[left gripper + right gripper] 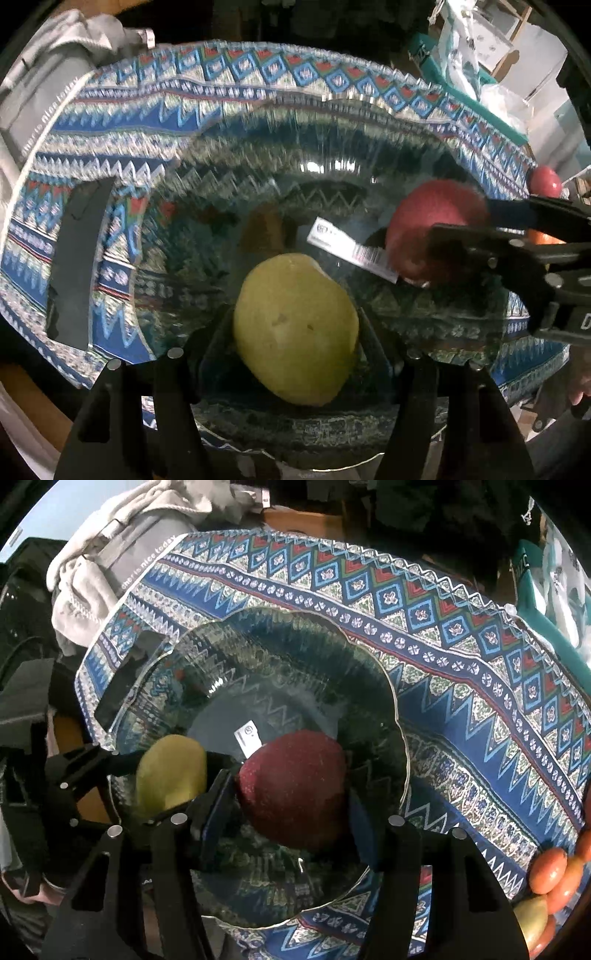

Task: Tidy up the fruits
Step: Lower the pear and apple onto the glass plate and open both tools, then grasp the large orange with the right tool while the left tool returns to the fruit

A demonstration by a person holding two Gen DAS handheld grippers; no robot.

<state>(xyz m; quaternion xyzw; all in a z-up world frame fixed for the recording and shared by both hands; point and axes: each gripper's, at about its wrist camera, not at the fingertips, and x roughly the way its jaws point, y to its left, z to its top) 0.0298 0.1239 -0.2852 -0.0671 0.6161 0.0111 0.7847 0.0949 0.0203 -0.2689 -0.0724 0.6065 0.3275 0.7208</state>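
1. Left wrist view: my left jaws (295,332) point down into a clear glass bowl (369,110) that stands on a blue patterned cloth (258,70) over the surface. A yellow-green fruit (295,328) sits between my two fingers, inside the bowl near its front wall. The jaws stand partly open; both fingers lie close along the fruit's sides, but I cannot tell whether the pads press on it.
2. Same view: a white barcode label (351,245) shows at the bowl's bottom. To the right, my right jaws (443,236) reach in around a red fruit (428,221). Another red fruit (546,181) lies outside the bowl, at the cloth's far right edge.
3. Right wrist view: my right jaws (291,794) frame the red fruit (291,786) inside the bowl (369,672), partly open, fingers close on both sides; contact is unclear.
4. Same view: the yellow-green fruit (170,775) is just left of it, with the left jaws (166,771) around it. A heap of orange and green fruits (550,871) lies on the cloth (443,627) at the lower right. Grey folded clothing (122,554) lies beyond the cloth's upper left corner.
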